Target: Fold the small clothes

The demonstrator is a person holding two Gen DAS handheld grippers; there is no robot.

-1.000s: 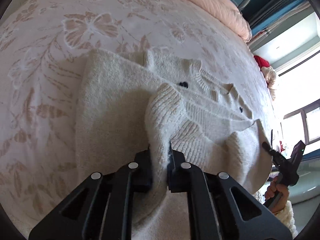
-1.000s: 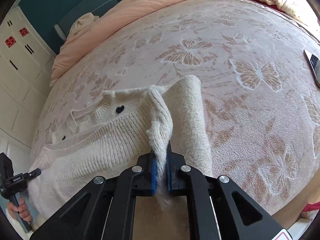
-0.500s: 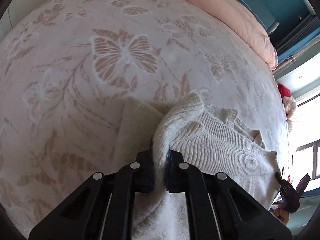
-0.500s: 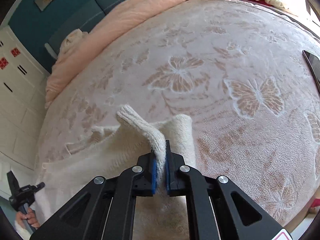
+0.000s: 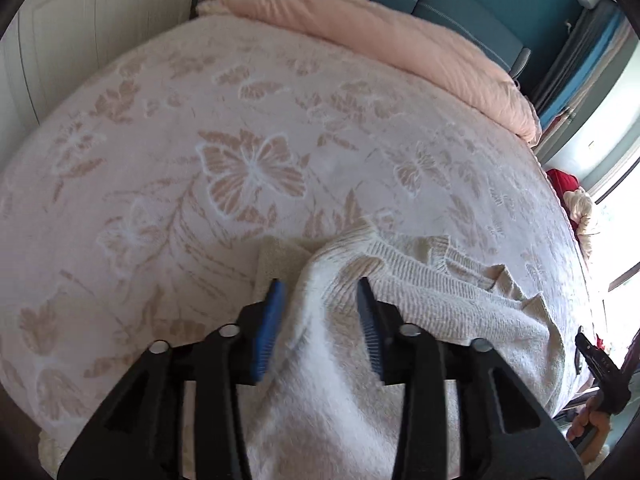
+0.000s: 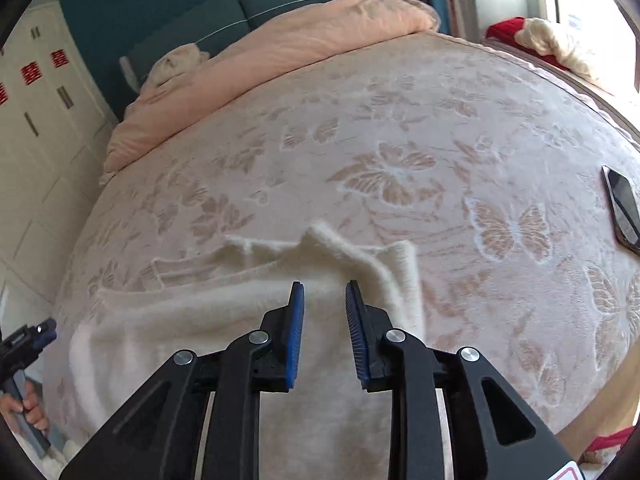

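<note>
A small cream knit sweater (image 5: 420, 292) lies folded on the bed, its near half laid over the far half; it also shows in the right wrist view (image 6: 240, 304). My left gripper (image 5: 320, 286) is open, its jaws on either side of a raised fold of the sweater at the left corner. My right gripper (image 6: 323, 286) is open just above the sweater's right corner, with a knit cuff (image 6: 332, 240) sticking up beyond it. Each gripper shows at the edge of the other's view, held by a hand.
The bed has a pink butterfly-pattern cover (image 5: 248, 168). A pink duvet (image 6: 280, 52) lies rolled at the headboard. A dark phone (image 6: 622, 208) lies on the bed at the right. White cupboards (image 6: 36, 120) stand to the left.
Both grippers carried the sweater's near edge forward over its far half, then opened and let go. The dark buttons are now covered.
</note>
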